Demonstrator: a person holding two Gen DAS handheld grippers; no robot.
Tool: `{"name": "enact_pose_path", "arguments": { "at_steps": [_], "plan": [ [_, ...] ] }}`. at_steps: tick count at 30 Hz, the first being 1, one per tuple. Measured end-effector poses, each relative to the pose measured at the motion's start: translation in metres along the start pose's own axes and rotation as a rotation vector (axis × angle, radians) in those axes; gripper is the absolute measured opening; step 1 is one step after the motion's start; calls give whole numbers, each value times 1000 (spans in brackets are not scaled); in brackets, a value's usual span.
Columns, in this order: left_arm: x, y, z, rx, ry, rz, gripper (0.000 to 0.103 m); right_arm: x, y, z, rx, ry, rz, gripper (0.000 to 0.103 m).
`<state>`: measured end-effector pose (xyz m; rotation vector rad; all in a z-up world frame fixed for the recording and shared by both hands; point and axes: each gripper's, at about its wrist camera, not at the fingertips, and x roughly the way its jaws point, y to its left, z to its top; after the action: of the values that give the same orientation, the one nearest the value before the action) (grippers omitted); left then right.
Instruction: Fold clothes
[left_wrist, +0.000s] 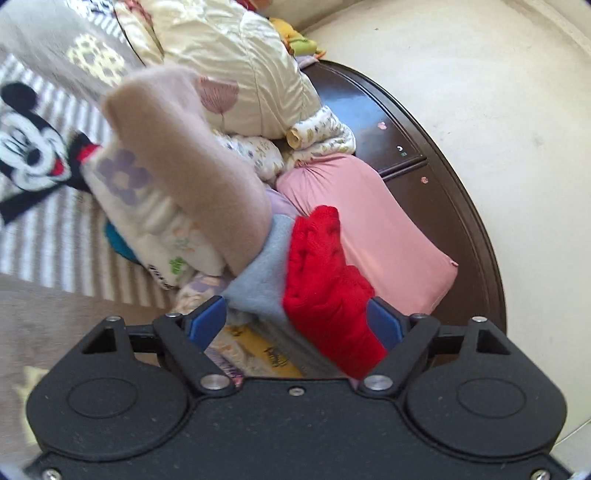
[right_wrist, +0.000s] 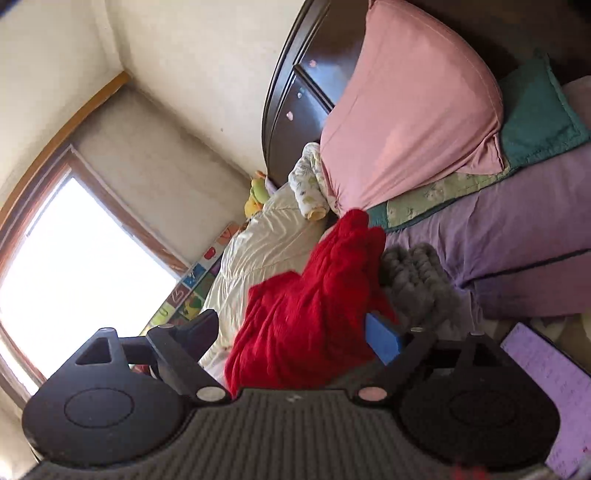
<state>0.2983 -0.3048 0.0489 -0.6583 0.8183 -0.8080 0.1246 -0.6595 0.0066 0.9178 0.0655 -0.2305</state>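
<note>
Two hand-held grippers, jaws spread, around a red knitted garment on a bed.

Left gripper (left_wrist: 297, 321): blue pads wide apart, red sweater (left_wrist: 325, 284) lying between them and brushing the right-hand pad, not pinched — released. Beside the sweater, a grey-blue cloth (left_wrist: 258, 280) and a beige fleece piece (left_wrist: 184, 162), blurred; behind, a pink pillow (left_wrist: 362, 229) against a dark wooden headboard (left_wrist: 436, 177), and a cream quilt (left_wrist: 236, 66) farther back. Right gripper (right_wrist: 291, 332): jaws likewise spread, red sweater (right_wrist: 314, 302) bunched between them, its edge against the blue right-hand pad, no squeeze visible — released. Grey chunky knit (right_wrist: 417, 280) just beside the sweater, purple bedding (right_wrist: 517, 229) beyond, pink pillow (right_wrist: 413, 110) leaning on the headboard (right_wrist: 295, 85), bright window (right_wrist: 74, 266) at left.
</note>
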Motion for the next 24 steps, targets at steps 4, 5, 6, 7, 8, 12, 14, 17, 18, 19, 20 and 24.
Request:
{"name": "enact_pose_path", "arguments": {
  "at_steps": [4,5,6,7,8,12,14,17,18,19,20,24],
  "plan": [
    [-120,2,-35,144,-149,147,84,-39,43,-48,-58,162,79,95],
    [-152,3,-46,169,-178,198,84,-51,58,-63,-93,209,90,95],
    [-178,3,-56,204,-206,248,84,-56,74,-78,-122,259,96,96],
    [-200,2,-65,246,-234,299,84,-67,95,-96,-159,323,109,96],
    [-227,2,-78,299,-268,369,84,-71,111,-112,-191,374,124,96],
    [-294,10,-118,407,-338,654,87,-100,179,-180,-321,542,180,98],
    [-316,20,-136,410,-366,772,93,-115,207,-209,-382,591,200,100],
    [-337,40,-160,373,-368,878,97,-134,242,-247,-463,628,202,102],
    [-342,47,-166,346,-356,886,97,-141,251,-257,-480,642,201,102],
    [-347,54,-171,325,-342,884,97,-147,259,-266,-497,655,199,102],
    [-352,59,-174,310,-331,884,97,-151,264,-276,-515,669,196,102],
    [-361,62,-180,298,-323,918,99,-168,274,-305,-596,705,178,102]
  ]
}}
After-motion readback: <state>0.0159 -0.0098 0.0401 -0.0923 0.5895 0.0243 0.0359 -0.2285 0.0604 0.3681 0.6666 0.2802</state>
